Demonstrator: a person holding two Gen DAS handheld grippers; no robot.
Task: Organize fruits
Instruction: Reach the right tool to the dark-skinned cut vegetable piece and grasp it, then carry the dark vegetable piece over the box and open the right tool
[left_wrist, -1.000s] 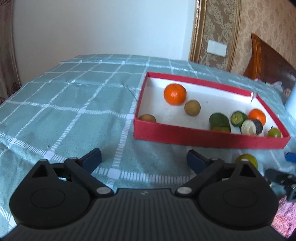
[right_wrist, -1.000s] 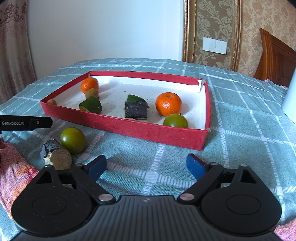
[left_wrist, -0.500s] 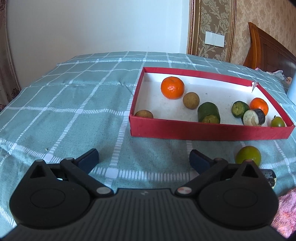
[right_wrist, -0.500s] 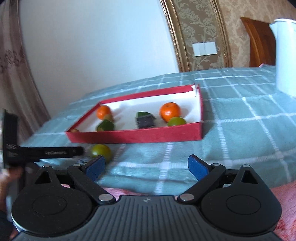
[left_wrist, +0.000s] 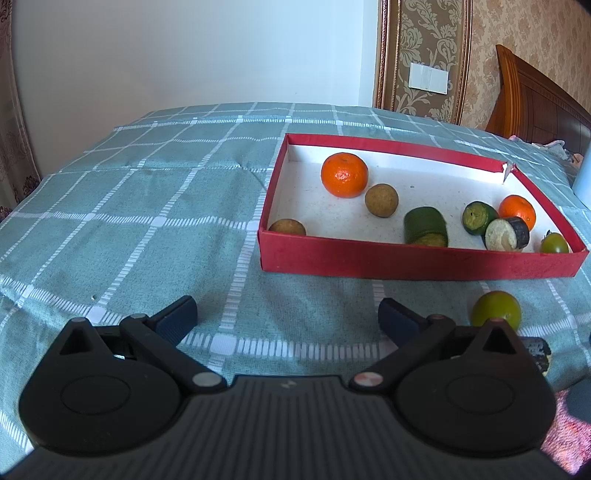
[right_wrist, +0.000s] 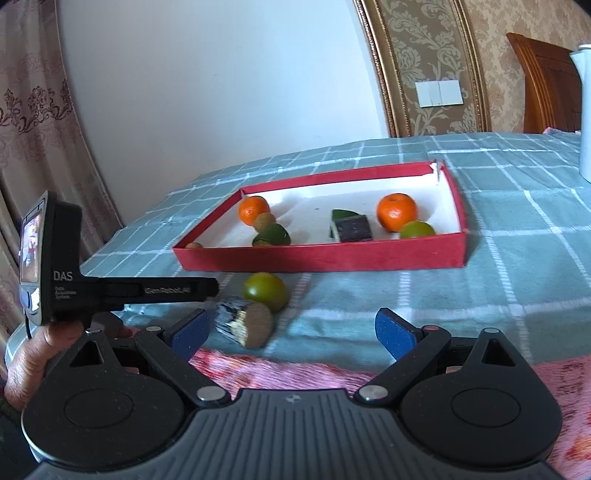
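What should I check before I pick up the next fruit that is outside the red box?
1. Left claw open and empty: ok.
2. Right claw open and empty: ok.
3. Green fruit still outside the box, on the cloth: ok, it waits in front of the near wall.
4. Cut piece beside the green fruit, perhaps touching it: cannot tell, the picture is blurred there.
5. Free space in the box for more fruit: ok, bare white floor in the middle.
6. Path of the right claw to the green fruit: not ok, the left claw's body reaches in just beside it.
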